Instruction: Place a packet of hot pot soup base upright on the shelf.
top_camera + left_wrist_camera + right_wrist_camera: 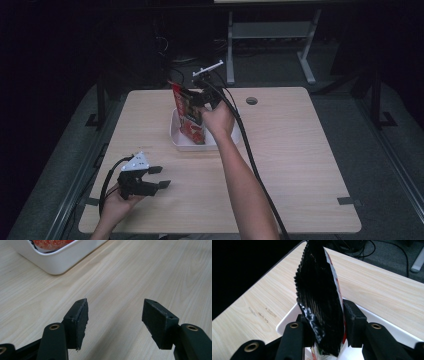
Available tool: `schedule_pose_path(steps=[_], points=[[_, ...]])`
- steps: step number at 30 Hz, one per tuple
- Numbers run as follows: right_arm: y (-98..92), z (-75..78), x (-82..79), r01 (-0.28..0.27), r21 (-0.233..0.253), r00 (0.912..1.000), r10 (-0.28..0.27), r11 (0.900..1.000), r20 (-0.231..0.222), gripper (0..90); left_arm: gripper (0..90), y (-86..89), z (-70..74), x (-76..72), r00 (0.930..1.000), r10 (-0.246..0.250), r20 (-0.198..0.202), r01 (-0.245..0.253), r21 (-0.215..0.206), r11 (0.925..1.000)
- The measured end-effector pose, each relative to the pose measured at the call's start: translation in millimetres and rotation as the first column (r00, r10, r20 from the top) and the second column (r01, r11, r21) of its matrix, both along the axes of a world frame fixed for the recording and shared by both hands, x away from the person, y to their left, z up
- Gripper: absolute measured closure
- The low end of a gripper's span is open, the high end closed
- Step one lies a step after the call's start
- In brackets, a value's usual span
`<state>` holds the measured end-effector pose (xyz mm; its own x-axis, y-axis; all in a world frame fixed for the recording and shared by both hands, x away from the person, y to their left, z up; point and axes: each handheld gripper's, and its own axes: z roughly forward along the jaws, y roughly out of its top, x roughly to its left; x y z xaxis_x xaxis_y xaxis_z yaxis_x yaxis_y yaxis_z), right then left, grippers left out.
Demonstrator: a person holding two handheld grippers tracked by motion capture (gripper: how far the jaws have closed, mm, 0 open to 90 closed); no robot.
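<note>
A red and white snack bag (190,116) stands upright in a white tray (176,137) at the table's middle. My right gripper (201,97) is shut on the bag's upper edge, above the tray. In the right gripper view the bag's dark crimped back (319,302) is pinched between both jaws, with the tray's rim (287,320) below. My left gripper (159,177) rests low over the table near the front left, open and holding nothing. In the left gripper view its pads (80,320) stand wide apart over bare wood, and the tray's corner (57,262) lies ahead.
The wooden table (300,160) has a round cable hole (251,100) at the back. A cable (250,160) trails from my right gripper along the forearm to the front edge. Dark floor and a white desk frame (270,35) lie beyond the table.
</note>
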<state>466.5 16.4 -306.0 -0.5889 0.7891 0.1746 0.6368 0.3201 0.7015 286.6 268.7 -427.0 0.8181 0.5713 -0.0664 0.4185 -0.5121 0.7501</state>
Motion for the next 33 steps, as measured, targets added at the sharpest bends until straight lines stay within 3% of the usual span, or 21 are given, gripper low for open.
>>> schedule_pose_path(steps=[4, 7, 14, 33], points=[[-2.8, -3.4, -1.7, -0.008, -0.005, 1.0000, 0.008, 1.000, -0.003, 64.5, 37.6, 1.0, -0.1, 0.4, 1.0000, 0.002, -0.001, -0.002, 0.002, 1.0000], [-6.0, -5.5, 0.3, -0.021, 0.008, 0.9983, 0.021, 1.000, -0.054, 59.1, 37.5, 1.9, -0.5, 0.7, 1.0000, 0.006, 0.000, -0.006, 0.006, 1.0000], [-19.2, -7.0, -0.7, -0.025, 0.041, 0.9966, 0.028, 0.999, -0.077, 49.1, 37.3, 2.0, -0.7, 0.7, 0.9999, 0.011, -0.002, -0.011, 0.005, 0.9999], [-65.2, -4.4, -22.2, -0.054, 0.096, 0.9950, 0.062, 0.994, -0.078, 40.7, 37.2, 0.9, -1.3, -0.6, 1.0000, 0.004, -0.002, -0.004, 0.019, 0.9998]])
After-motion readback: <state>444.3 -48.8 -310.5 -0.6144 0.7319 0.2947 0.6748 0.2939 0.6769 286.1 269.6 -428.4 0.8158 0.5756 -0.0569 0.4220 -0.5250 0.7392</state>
